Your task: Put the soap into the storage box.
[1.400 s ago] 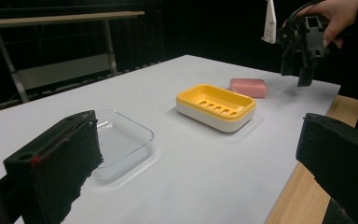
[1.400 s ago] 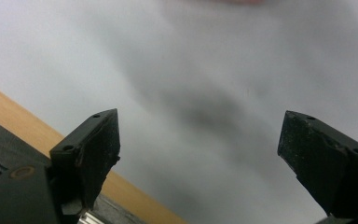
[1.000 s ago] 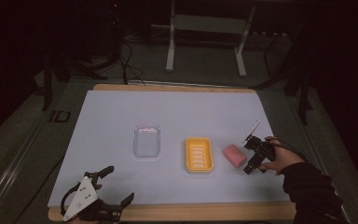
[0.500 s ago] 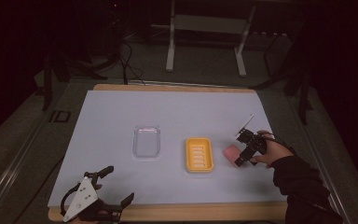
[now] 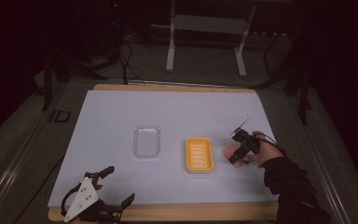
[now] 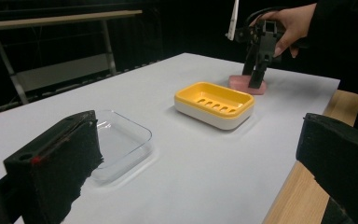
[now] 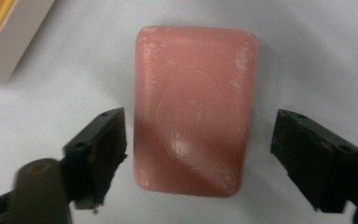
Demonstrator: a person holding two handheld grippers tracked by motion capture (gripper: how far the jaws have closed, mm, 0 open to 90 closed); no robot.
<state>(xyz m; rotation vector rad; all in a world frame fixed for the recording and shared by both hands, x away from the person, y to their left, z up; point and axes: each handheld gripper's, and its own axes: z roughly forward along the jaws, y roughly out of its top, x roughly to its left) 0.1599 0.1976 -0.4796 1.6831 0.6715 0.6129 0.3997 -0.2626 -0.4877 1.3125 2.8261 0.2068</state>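
Pale white sheet (image 5: pixel 168 121) covers a wooden table (image 5: pixel 177 87), wood edge showing at the near and far sides; room is dark, with metal stand legs (image 5: pixel 205 42) and loose cables (image 5: pixel 126 60) on the floor behind. On the sheet: clear plastic dish (image 5: pixel 147 140), yellow soap tray (image 5: pixel 198 155) with slotted insert to its right, pink soap bar (image 7: pixel 193 107) just right of the tray, lying flat. In the right gripper view the bar's long axis runs along the gripper's viewing direction, short ends toward and away from the camera. Right gripper (image 5: pixel 239 150) points down over the bar, jaws apart on either side of it, a gap visible at each long edge. Left gripper (image 5: pixel 106 192) sits at the near left table edge, jaws wide apart, nothing between them.
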